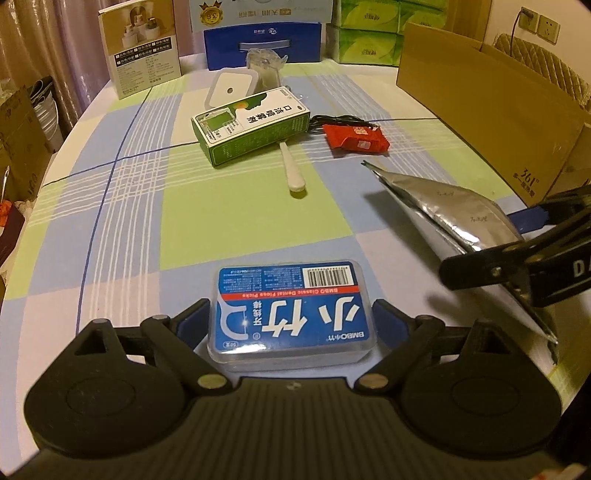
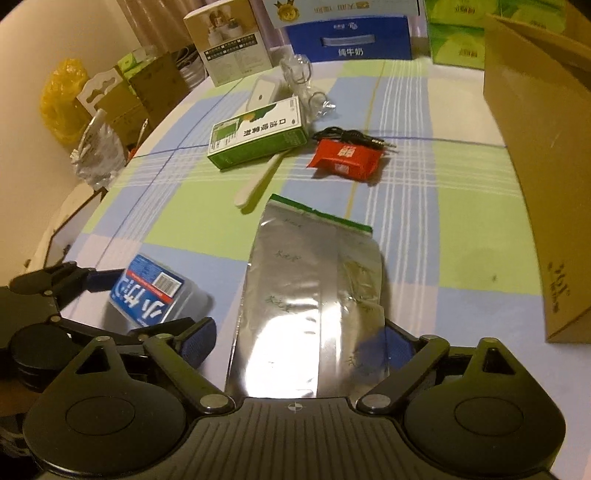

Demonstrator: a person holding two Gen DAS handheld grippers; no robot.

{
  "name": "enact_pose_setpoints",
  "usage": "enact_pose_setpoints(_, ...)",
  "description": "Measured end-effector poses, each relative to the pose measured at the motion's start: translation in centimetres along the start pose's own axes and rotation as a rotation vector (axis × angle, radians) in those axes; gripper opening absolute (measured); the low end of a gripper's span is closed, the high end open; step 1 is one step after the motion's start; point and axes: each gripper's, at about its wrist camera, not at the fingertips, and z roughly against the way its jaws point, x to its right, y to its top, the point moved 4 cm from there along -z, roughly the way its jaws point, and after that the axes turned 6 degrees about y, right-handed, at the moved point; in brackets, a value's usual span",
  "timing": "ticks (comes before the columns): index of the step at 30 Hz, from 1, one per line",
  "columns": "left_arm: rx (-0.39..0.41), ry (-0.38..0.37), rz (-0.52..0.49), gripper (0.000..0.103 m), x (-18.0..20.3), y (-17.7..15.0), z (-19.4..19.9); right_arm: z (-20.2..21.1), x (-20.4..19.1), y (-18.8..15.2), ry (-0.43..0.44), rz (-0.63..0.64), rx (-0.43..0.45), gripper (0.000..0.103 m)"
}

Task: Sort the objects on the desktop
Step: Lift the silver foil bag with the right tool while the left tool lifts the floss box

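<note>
A lived-in home room: a checked tablecloth covers the table, tissue packs and a milk carton box are stacked behind it, curtains hang left, and a wall socket sits right.

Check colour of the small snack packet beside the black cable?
Red snack packet, clearest in the right wrist view.
</note>
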Motion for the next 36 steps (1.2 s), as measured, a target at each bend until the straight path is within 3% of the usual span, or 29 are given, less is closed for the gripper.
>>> enact_pose_setpoints(2,-0.003,-0.004,0.015,0.09,-0.2,0.0,-0.1,-0.2,-0.1,-0.1,-0.006,0.004,-0.009,0.073)
enact_pose_setpoints(6,-0.014,-0.003,0.042,0.09,-0.5,0.0,-0.2,-0.4,-0.4,-0.3,-0.004,0.014,-0.016,0.07)
enact_pose_setpoints(14,-0.012,0.004,0.034,0.085,-0.3,0.3,-0.4,-0.4,-0.7,-0.6,-0.017,0.042,0.003,0.052)
enact_pose_setpoints(26,0.023,0.015,0.037,0.084,-0.3,1.0,0.5,0.9,-0.7,-0.2,-0.082,0.066,0.096,0.049)
enact_pose_setpoints(36,0.041,0.004,0.027,0.084,0.3,1.5,1.2,1.9,-0.7,-0.4,-0.094,0.067,0.117,0.049)
